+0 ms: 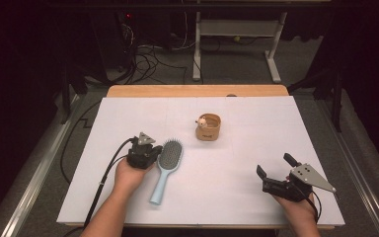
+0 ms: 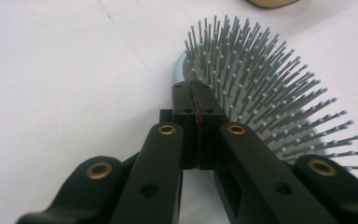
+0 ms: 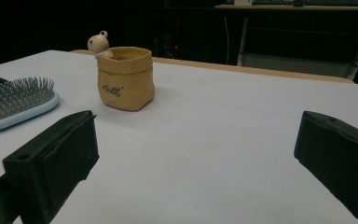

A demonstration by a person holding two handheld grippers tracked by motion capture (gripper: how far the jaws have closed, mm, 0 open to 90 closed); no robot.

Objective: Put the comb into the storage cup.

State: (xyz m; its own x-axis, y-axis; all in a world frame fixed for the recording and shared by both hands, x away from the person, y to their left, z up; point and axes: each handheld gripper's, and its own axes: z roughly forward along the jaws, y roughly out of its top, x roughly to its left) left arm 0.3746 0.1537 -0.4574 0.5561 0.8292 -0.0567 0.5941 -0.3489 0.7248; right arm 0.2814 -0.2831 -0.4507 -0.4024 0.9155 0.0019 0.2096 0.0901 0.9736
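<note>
White tabletop (image 1: 256,148): left tool (image 2: 196,100), jaws together, noses the hairbrush (image 1: 166,163); it may skid toward the far-edge pot (image 1: 208,127). Right tool (image 1: 275,167) gapes empty.

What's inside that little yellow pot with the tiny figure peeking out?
The tiny figure perches at the rim of the yellow pot. The pot's opening looks dark; its wall hides whatever lies deeper inside, so I cannot tell.

Left gripper (image 1: 147,148) held in the left hand (image 1: 128,174), jaws pressed together with nothing between them, forearm entering from the lower edge, right gripper (image 1: 274,166) held in the right hand (image 1: 301,206), jaws spread wide apart, pointing up-left, resting low.
</note>
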